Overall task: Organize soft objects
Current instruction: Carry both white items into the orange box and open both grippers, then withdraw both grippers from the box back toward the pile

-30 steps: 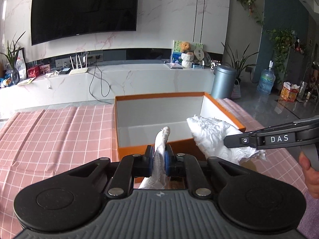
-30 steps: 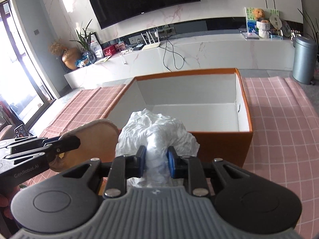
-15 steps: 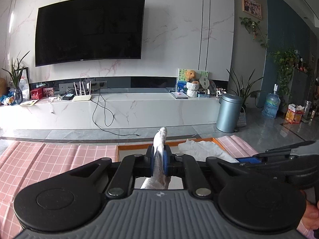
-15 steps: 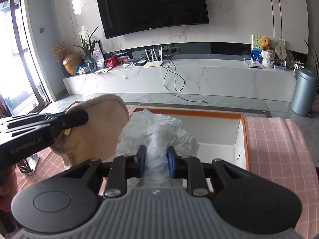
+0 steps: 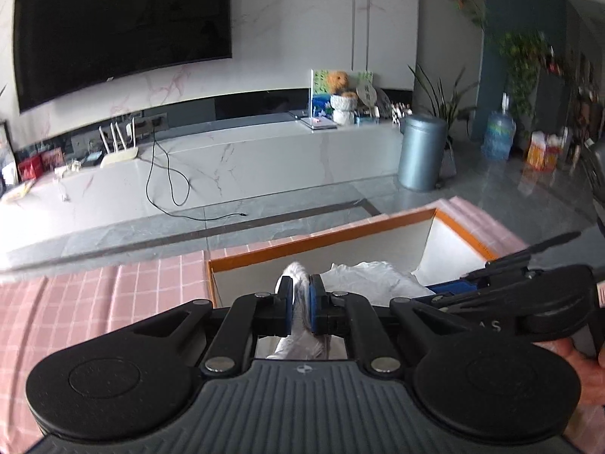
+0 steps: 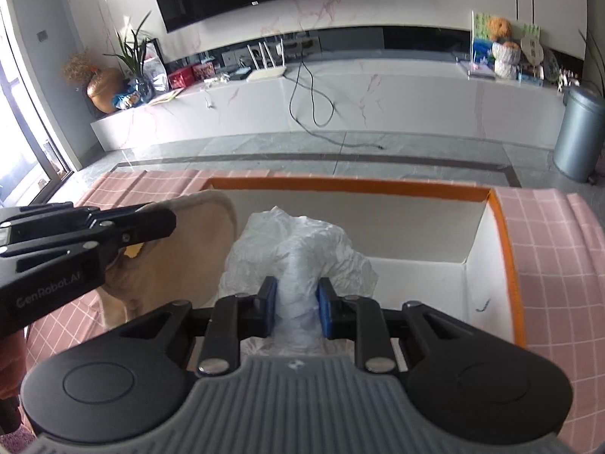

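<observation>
Swung both loads forward since a second ago, so now hanging over the near half of the orange box (image 6: 506, 265) instead of short of it. Left tongs (image 5: 299, 302) pressed tight on a thin whitish edge of the beige soft thing (image 6: 177, 265). Right tongs (image 6: 297, 302) pinching the crumpled white bag (image 6: 302, 249). Box cavity dead ahead and below both, right tongs more centered over it. Probably just needs a drop.
</observation>
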`<state>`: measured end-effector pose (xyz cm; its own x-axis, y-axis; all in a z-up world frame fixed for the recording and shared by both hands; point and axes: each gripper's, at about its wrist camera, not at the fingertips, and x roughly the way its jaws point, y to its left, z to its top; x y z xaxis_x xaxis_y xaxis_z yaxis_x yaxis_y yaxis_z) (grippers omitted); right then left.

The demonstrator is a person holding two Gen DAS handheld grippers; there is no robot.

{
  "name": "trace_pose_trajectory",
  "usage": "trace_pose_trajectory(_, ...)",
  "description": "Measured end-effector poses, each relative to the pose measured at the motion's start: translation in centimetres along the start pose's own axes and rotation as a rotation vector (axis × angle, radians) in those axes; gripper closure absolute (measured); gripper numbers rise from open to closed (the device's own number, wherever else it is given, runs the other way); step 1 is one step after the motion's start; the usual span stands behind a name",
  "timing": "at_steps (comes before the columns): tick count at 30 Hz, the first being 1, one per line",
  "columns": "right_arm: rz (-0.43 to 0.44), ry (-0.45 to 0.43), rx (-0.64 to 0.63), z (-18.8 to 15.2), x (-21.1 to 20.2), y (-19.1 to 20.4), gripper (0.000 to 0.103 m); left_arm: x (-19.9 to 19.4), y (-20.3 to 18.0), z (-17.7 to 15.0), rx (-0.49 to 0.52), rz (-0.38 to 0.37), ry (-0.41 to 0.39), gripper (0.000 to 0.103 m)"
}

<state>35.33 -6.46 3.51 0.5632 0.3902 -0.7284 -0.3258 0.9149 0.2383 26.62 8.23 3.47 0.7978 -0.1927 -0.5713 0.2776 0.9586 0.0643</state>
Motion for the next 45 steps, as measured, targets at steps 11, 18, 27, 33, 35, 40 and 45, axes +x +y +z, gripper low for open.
trace_pose_trajectory(11,-0.035,0.167,0.026,1.9,7.0,-1.0,0.081,6.3,-1.1,-0.5,0.087,0.021,0.159,0.098)
trace_pose_trajectory(18,-0.041,0.189,0.008,2.5,8.6,-1.0,0.078,8.1,1.4,-0.5,-0.042,-0.006,0.237,0.086)
trace_pose_trajectory(27,-0.058,0.173,-0.007,2.7,8.5,-0.5,0.07,6.7,2.7,0.3,-0.111,-0.03,0.186,0.058)
trace_pose_trajectory(33,-0.053,0.149,-0.028,2.4,6.7,-0.1,0.063,5.0,2.4,0.9,-0.119,-0.032,0.134,0.057)
trace_pose_trajectory(35,-0.052,0.141,-0.037,2.3,6.2,0.2,0.058,4.8,2.0,1.0,-0.106,-0.027,0.135,0.057)
trace_pose_trajectory(40,-0.068,0.115,-0.077,2.0,4.8,0.8,0.058,3.9,1.6,1.0,-0.101,-0.024,0.13,0.057)
trace_pose_trajectory(45,-0.08,0.042,-0.14,1.2,1.6,1.5,0.053,1.5,0.9,1.0,-0.099,-0.036,0.084,0.057)
